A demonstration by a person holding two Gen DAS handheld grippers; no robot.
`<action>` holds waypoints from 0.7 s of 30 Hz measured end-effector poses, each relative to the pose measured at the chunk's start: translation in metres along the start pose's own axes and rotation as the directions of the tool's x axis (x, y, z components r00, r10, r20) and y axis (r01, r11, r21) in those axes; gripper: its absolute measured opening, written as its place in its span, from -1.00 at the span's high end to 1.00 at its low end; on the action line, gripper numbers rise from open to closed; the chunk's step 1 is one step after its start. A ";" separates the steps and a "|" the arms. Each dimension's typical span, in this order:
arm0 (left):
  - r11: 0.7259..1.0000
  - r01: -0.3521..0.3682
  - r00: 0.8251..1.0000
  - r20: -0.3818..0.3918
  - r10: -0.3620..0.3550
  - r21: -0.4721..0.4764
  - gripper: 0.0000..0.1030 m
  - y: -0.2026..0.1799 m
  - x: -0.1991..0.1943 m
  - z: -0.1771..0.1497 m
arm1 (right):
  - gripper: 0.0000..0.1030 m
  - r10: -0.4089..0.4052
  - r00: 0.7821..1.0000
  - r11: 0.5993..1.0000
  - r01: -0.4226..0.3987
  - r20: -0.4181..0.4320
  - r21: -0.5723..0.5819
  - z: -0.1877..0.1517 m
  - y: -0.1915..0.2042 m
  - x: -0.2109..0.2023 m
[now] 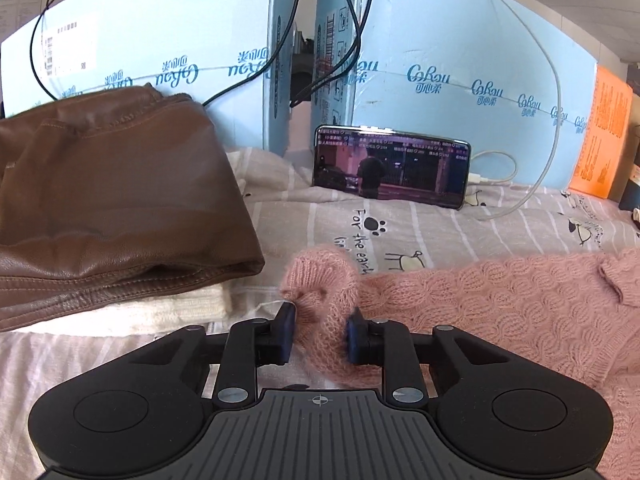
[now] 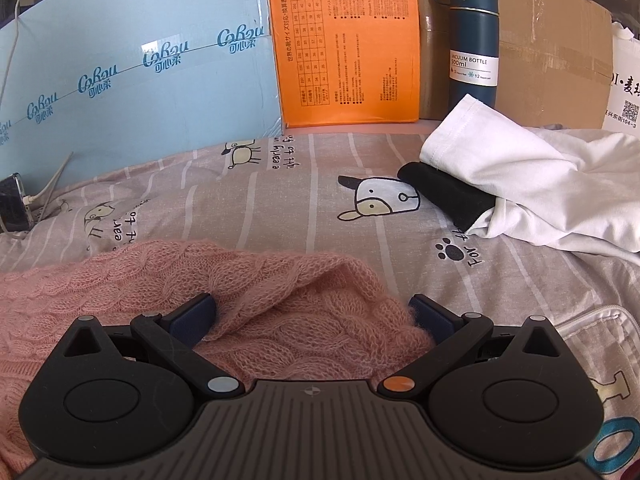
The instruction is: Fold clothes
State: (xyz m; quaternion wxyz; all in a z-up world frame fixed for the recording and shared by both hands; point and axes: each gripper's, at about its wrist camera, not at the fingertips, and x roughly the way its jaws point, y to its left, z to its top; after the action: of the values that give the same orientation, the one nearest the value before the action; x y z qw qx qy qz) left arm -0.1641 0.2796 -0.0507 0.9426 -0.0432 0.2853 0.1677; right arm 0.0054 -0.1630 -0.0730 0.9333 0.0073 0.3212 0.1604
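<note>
Pink knit: sweater (image 1: 500,320) spread on bedsheet (image 1: 440,232), lower right of left wrist view. Cuff of sleeve (image 1: 320,280) bunched and pinched between pads of left gripper (image 1: 320,334); jaws drawn close on fabric, no gap visible at either pad. Folded brown jacket (image 1: 120,200) stacked on white knit (image 1: 180,308), left of cuff and apart from it. Phone (image 1: 390,166) propped against blue box (image 1: 460,80) behind, cable trailing beside it.

Right wrist view: same sweater (image 2: 160,280) occupied lower left and centre. Right gripper (image 2: 312,314) spread wide, a fold of knit lying between jaws; right pad touched fuzz at edge, left pad sat on fabric, nothing clamped. White garment (image 2: 520,184) over a black one (image 2: 448,196) lay well apart at right. Bottle (image 2: 472,40) stood upright at rear, beside orange box (image 2: 344,40).

Handling, as judged: light, soft, loose open stitch; liable to stretch, sag and snag on pad edges. Recommended hold: ribbed cuff or hem, several layers gathered, not a single strand. Lifting from one point likely to drag body along sheet.
</note>
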 end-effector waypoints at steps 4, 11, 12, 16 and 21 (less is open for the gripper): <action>0.980 -0.153 0.988 0.020 0.152 0.131 0.16 -0.014 -0.003 0.002 | -1.00 0.029 0.997 1.000 -0.028 0.076 -0.013 0.002 -0.006 -0.021; 0.989 -0.147 0.988 0.042 0.146 0.019 -0.32 0.015 -0.018 0.001 | -1.00 0.046 0.971 0.999 -0.041 0.234 -0.025 0.005 -0.011 -0.061; 0.988 -0.153 0.988 0.031 0.153 0.011 -0.34 0.017 -0.017 0.001 | -1.00 0.042 0.970 0.999 -0.038 0.239 -0.022 0.006 -0.012 -0.063; 0.968 -0.236 0.970 -0.031 0.239 0.084 -0.39 0.015 -0.005 -0.004 | -1.00 0.067 0.970 0.997 -0.055 0.232 -0.057 0.006 -0.012 -0.069; 0.941 -0.313 0.950 0.064 0.307 0.131 -0.40 -0.005 -0.023 0.004 | -1.00 0.058 0.980 0.998 -0.054 0.192 -0.021 0.004 -0.020 -0.079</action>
State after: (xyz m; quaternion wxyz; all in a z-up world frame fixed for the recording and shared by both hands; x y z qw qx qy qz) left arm -0.1784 0.2693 -0.0346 0.9110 0.0717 0.2795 0.2945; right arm -0.0452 -0.2055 -0.0251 0.9551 0.0243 0.2278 0.1878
